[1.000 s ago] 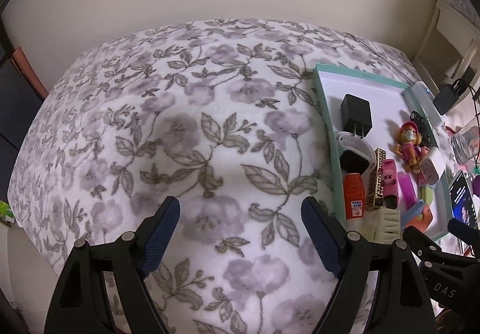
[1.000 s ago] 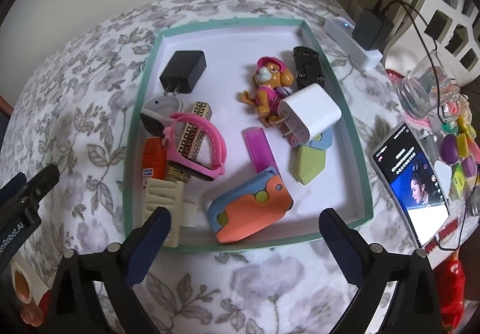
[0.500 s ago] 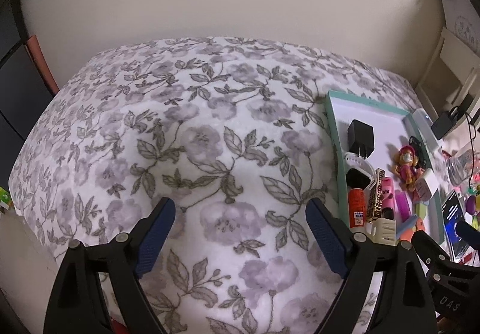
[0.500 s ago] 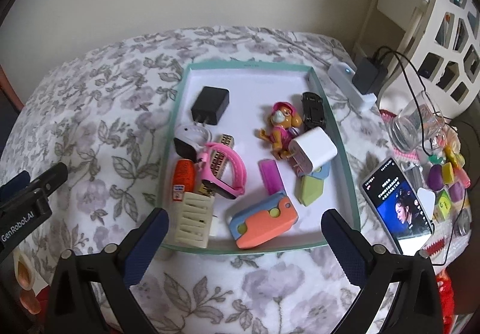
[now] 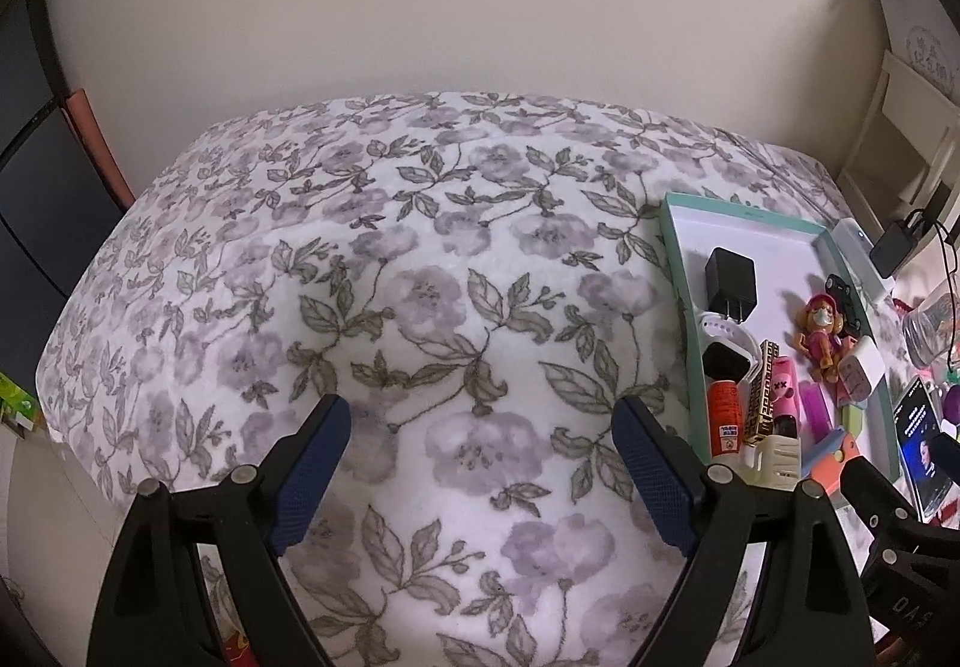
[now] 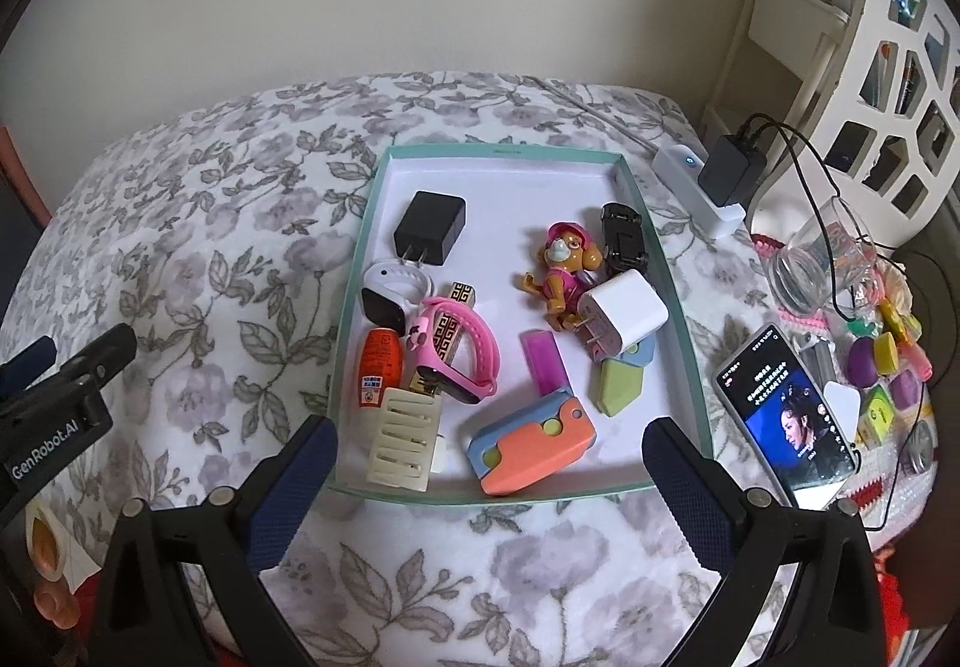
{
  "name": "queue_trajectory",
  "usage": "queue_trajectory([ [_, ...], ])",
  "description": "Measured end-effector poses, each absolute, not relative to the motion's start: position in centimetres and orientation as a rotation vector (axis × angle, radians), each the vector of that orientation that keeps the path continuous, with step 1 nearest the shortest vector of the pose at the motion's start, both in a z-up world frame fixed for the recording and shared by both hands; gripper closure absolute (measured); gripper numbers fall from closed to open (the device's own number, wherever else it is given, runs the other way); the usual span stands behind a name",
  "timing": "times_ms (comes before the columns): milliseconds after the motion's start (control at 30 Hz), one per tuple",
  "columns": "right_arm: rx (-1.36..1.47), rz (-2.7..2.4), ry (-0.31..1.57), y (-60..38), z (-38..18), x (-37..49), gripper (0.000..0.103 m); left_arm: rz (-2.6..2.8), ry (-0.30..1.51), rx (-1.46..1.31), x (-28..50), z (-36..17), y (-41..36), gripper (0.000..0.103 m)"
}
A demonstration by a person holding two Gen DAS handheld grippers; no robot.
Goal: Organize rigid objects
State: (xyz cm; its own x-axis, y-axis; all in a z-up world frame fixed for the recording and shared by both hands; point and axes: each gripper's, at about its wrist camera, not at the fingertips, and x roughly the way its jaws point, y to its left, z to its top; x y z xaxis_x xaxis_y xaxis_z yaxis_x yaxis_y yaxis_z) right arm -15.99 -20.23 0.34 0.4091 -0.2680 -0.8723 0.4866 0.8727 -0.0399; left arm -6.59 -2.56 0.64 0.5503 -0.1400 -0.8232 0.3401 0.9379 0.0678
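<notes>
A teal-rimmed tray (image 6: 678,301) on the floral cloth holds several small items: a black charger (image 6: 431,227), a white charger (image 6: 624,314), a pink dog figure (image 6: 564,265), a black toy car (image 6: 624,236), a pink watch (image 6: 462,349), a white watch (image 6: 393,292), an orange tube (image 6: 379,364), a cream comb (image 6: 405,438) and an orange-blue toy (image 6: 534,442). My right gripper (image 6: 489,478) is open and empty over the tray's near edge. My left gripper (image 5: 480,463) is open and empty over bare cloth, left of the tray (image 5: 675,271).
A phone (image 6: 786,415) with a lit screen lies right of the tray. A glass (image 6: 822,259), a power strip (image 6: 696,190) with a black adapter and cables, and small coloured toys (image 6: 882,361) crowd the right side. A white shelf stands behind them.
Both grippers have pulled back and up from the table, so the tray and cloth look smaller and farther. Both stay open. Nothing in the tray has moved.
</notes>
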Motion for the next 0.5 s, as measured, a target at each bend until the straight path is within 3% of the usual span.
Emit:
queue_trajectory([
  [500,0.229,-0.479,1.044,-20.3,0.36,-15.89,0.0,-0.27,0.954,0.255,-6.49,0.43,-2.63,0.014],
])
